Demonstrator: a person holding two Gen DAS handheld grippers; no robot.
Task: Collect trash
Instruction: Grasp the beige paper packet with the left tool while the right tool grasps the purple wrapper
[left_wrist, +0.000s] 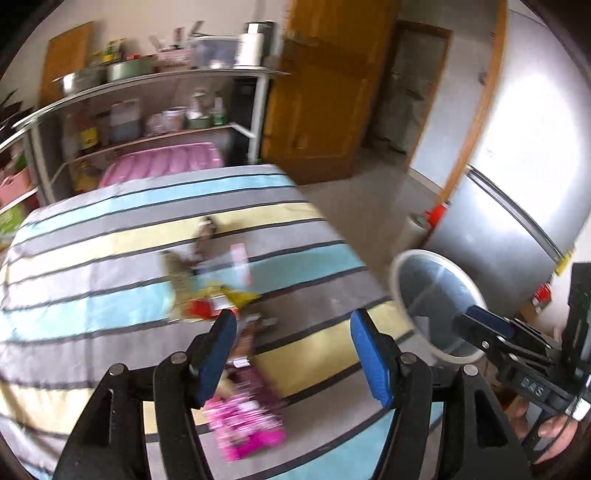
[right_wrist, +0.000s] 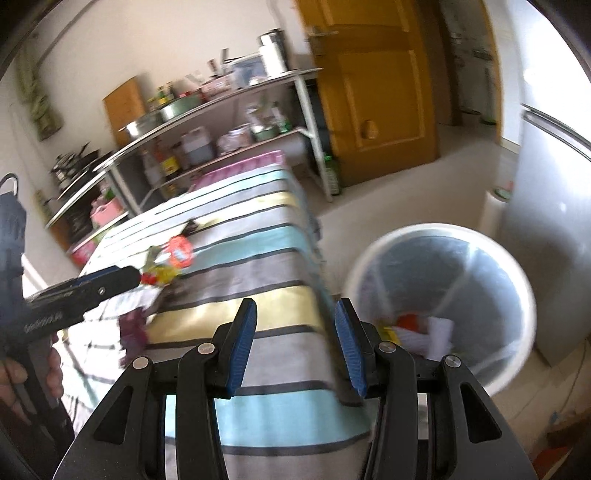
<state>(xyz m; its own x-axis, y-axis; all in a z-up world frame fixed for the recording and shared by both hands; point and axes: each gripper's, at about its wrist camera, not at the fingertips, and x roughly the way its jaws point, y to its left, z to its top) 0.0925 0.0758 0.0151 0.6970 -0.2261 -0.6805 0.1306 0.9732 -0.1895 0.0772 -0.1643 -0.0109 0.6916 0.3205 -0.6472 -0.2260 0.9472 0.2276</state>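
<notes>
Here, pink wrapper (left_wrist: 243, 421) lengthwise toward camera

Scattered wrappers (left_wrist: 221, 295) on striped table; bin (right_wrist: 439, 306) beside

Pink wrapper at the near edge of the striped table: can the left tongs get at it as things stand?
Probably yes. The pink wrapper lies flat on the striped tablecloth just below the left tongs, which are open and empty, with nothing lying over it.

Table cover: you have a striped cloth (left_wrist: 110, 236) in grey, blue and yellow.
Shelving: your metal rack (right_wrist: 207, 110) holds pots, bottles and jars.
Door: wooden door (right_wrist: 380, 92), standing open.
Fridge: silver fridge (left_wrist: 524, 155), at your right.
</notes>
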